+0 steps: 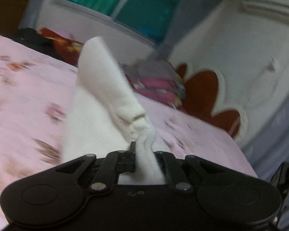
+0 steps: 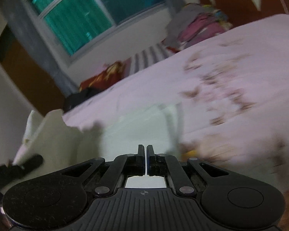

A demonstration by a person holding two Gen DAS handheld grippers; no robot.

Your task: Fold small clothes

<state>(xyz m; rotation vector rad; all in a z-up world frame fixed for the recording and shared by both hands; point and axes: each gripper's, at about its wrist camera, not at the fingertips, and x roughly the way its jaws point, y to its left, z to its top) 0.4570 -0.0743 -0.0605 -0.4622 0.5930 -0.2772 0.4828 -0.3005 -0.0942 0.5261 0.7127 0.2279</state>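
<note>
1. On the pink flower-printed bedsheet (image 1: pixel 25 88) we had the left gripper (image 1: pixel 144 154) pinching a bunched end of the small white knitted garment (image 1: pixel 106 88), cloth squeezed between its two black fingers.

2. The garment ran forward and up from those fingers, its long axis leading away from us, with the far end flopped over and standing off the sheet. The picture was smeared, so we could not tell whether it was a sock or some other small piece.

3. The right gripper (image 2: pixel 145 159) had its fingers pressed together with only a sliver of light between them. We saw nothing caught there.

4. From the right wrist view, a pale white piece of cloth (image 2: pixel 144 119) lay flat on the sheet just ahead of the fingertips, too blurred to name. The left gripper (image 2: pixel 28 160) showed at the far left with the white garment (image 2: pixel 48 132) rising from it.

5. We judged the left hand the nearer, already on the garment; the right would need to spread before taking a free end.

6. No basket or bin showed; only a heap of pink and grey folded clothes (image 1: pixel 156 82) sat at the headboard.
</note>
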